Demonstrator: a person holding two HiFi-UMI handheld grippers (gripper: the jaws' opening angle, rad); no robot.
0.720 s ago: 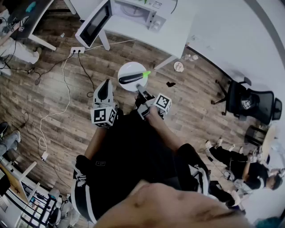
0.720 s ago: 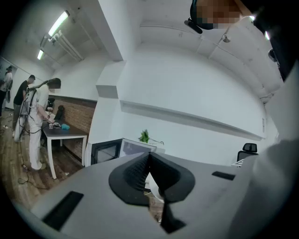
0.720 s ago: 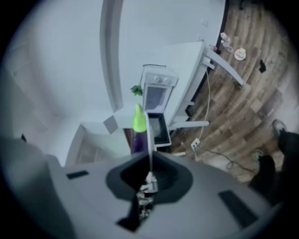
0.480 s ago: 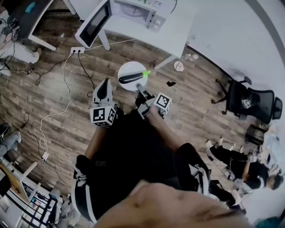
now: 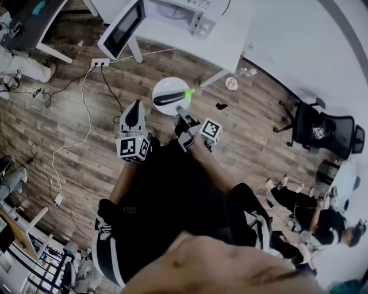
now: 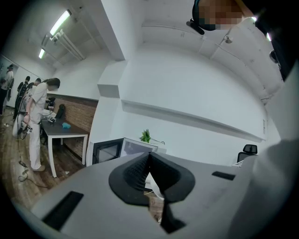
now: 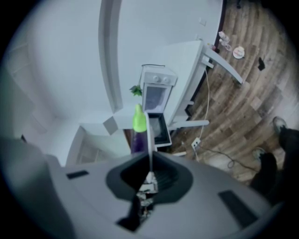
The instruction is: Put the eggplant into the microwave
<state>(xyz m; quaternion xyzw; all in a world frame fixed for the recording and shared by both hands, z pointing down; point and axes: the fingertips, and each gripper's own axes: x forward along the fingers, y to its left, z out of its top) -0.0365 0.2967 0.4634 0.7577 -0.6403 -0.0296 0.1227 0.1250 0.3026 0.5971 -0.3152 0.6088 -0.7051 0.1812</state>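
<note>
As counted: one eggplant (image 5: 168, 100), one plate (image 5: 167, 86).

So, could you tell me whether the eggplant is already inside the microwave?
No, the eggplant lies on the white plate that the right gripper holds above the floor, short of the microwave.

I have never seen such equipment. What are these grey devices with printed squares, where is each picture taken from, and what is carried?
A person holds two hand-held two-jaw grippers. One picture looks down from a head camera; the others come from cameras on each gripper. The right gripper clamps the rim of a white plate carrying an eggplant. The left gripper is shut and empty. Ahead, a microwave stands open on a white table.
</note>
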